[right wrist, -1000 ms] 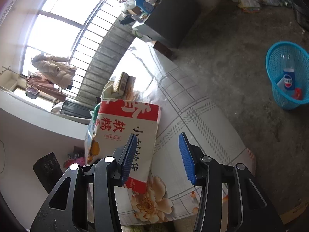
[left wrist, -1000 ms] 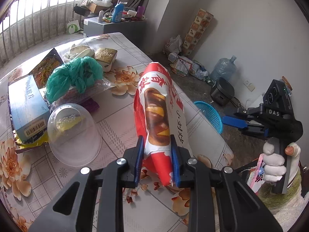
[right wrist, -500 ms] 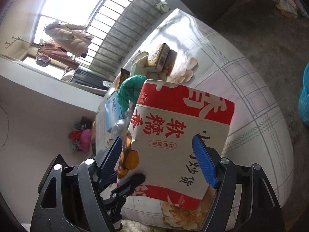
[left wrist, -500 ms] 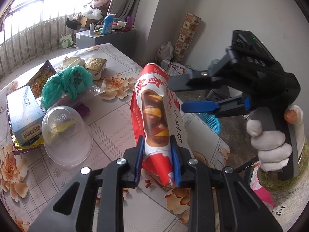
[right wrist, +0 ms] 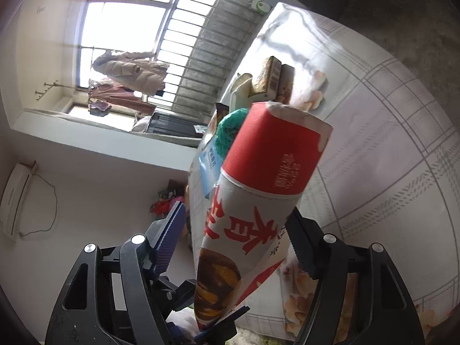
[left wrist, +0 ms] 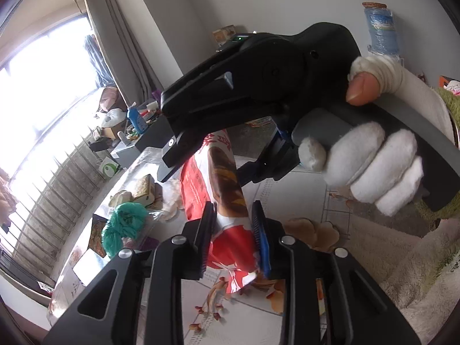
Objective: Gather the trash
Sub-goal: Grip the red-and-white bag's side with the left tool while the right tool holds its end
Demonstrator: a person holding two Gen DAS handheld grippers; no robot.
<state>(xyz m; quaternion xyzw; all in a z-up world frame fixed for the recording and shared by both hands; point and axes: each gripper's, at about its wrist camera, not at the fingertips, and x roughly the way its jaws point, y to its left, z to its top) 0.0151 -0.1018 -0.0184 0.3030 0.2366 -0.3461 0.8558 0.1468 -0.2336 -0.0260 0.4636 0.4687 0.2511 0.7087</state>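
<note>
Above table [left wrist: 287, 325], left gripper [left wrist: 233, 230] pinches snack bag [left wrist: 227, 189], opening.

Hung coats [right wrist: 129, 70] beside barred window [right wrist: 198, 49]

A home: curtain [left wrist: 115, 43]; hung laundry [right wrist: 129, 69]; floral tablecloth [right wrist: 388, 172].
</note>
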